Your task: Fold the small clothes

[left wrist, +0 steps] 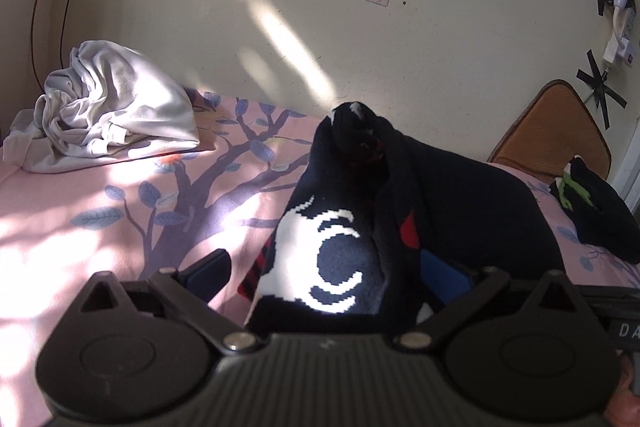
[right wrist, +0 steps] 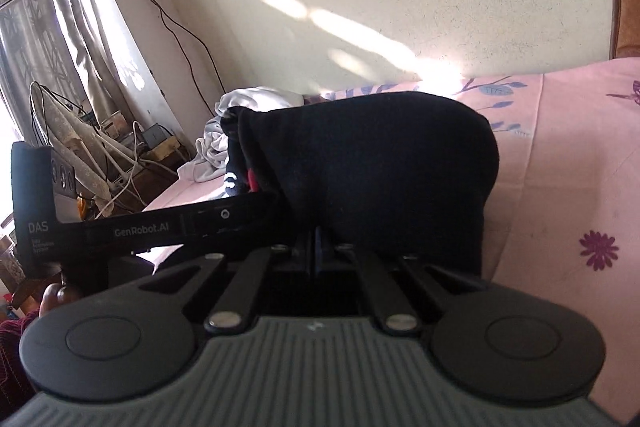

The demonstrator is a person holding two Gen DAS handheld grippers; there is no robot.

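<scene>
**Sock half-folded on bed, more clothes waiting**

Pink bed sheet [left wrist: 80, 227] against a cream wall, sun across it. Black sock [left wrist: 340, 227], patterned white and red, bunched up mid-bed, one part doubled over, not yet flat. Left gripper [left wrist: 332, 275] spread wide, fingers either side of sock, gripping nothing. Right gripper [right wrist: 316, 239] closed tight on sock's plain black end [right wrist: 380, 167]. Probably mid-fold: fold begun, not laid down. Left to do, apparently: white garment [left wrist: 112, 103] crumpled at far left edge, dark piece [left wrist: 592, 211] at right edge.

I read "DAS" and "GenRobot.AI" in pale print on the black plastic left gripper [right wrist: 132, 227] body. From the left wrist, I catch only "DA" on the dark right gripper [left wrist: 624, 329] edge.
</scene>
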